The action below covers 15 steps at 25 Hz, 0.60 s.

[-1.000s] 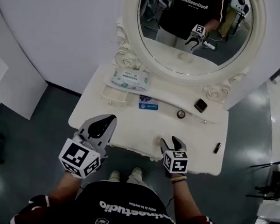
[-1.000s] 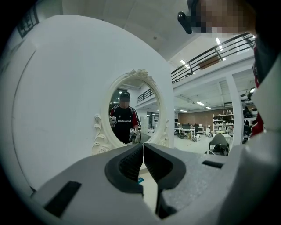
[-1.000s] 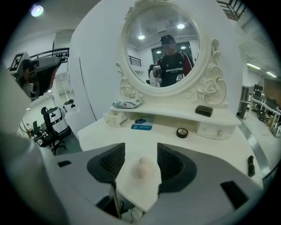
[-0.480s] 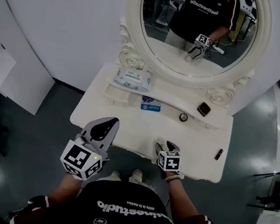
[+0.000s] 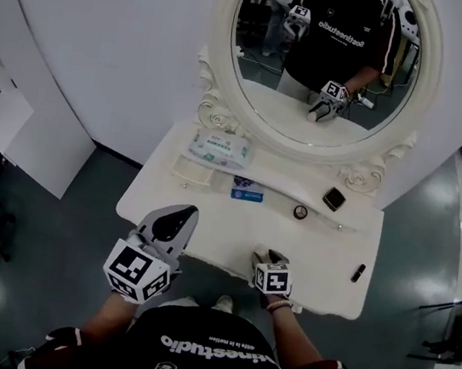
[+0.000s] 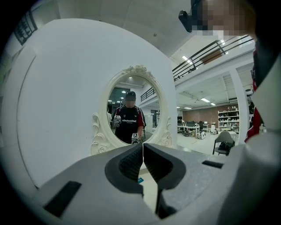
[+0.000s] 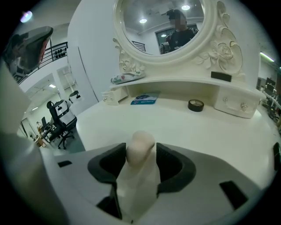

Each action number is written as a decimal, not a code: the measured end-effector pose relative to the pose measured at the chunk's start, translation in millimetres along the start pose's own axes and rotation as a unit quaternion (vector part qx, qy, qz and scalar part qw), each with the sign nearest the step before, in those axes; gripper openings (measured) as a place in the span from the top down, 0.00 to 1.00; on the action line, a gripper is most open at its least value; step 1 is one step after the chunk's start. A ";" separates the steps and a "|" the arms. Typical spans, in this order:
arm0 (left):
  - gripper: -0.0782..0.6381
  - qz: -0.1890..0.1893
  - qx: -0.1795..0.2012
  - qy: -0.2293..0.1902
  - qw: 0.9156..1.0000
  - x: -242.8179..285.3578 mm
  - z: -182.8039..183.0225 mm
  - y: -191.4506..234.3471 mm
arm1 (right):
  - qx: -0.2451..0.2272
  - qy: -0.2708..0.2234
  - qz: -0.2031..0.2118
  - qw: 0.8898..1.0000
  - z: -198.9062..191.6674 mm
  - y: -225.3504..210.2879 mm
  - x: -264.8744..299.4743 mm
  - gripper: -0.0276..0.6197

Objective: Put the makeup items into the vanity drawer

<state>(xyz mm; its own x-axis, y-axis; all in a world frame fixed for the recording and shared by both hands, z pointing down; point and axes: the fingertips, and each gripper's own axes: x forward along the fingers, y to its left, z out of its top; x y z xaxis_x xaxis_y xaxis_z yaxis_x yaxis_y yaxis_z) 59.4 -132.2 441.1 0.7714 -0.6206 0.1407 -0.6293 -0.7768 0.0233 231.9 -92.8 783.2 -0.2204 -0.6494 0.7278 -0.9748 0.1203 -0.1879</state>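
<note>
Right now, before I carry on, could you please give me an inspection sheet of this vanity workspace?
Surface: white vanity top, front part bare.
Job's things: round compact, dark square case and lipstick, all lying on the top.
Clutter: wipes pack on the raised shelf; blue packet below it.
Grippers: left gripper shut, empty; right gripper shut on cream knob at the vanity's front edge.
Cables: nothing seen.
Surroundings: oval mirror, grey floor, office chair.
</note>
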 end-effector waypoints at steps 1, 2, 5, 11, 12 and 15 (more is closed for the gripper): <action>0.88 0.000 0.001 -0.001 1.000 1.4 0.1 -0.6 | 0.000 0.001 0.002 1.000 -0.4 -0.3 1.7 0.63; 0.88 0.000 0.002 -0.001 1.000 2.8 0.0 -0.8 | 0.000 0.002 0.005 1.000 -0.6 -0.6 3.6 0.64; 0.88 0.001 0.003 -0.001 1.000 6.1 -0.8 -0.2 | 0.003 0.008 0.015 1.000 -2.2 0.5 6.5 0.66; 0.88 0.009 -0.002 -0.006 1.000 8.2 0.8 5.1 | 0.003 0.004 0.025 1.000 2.0 -0.3 3.0 0.74; 0.88 0.010 -0.002 -0.006 1.000 8.9 1.3 5.7 | 0.002 0.002 0.025 1.000 3.9 -1.6 1.8 0.74; 0.88 0.011 -0.002 -0.006 1.000 11.5 1.8 5.0 | 0.003 -0.002 0.026 1.000 8.1 -6.7 -0.7 0.74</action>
<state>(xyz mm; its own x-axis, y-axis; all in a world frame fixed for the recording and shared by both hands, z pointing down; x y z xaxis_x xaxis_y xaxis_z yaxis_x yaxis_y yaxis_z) 65.3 -143.5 441.1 0.7579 -0.6395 0.1291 -0.6471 -0.7620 0.0238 238.9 -99.1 778.6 -0.2712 -0.6448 0.7146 -0.9617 0.1498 -0.2297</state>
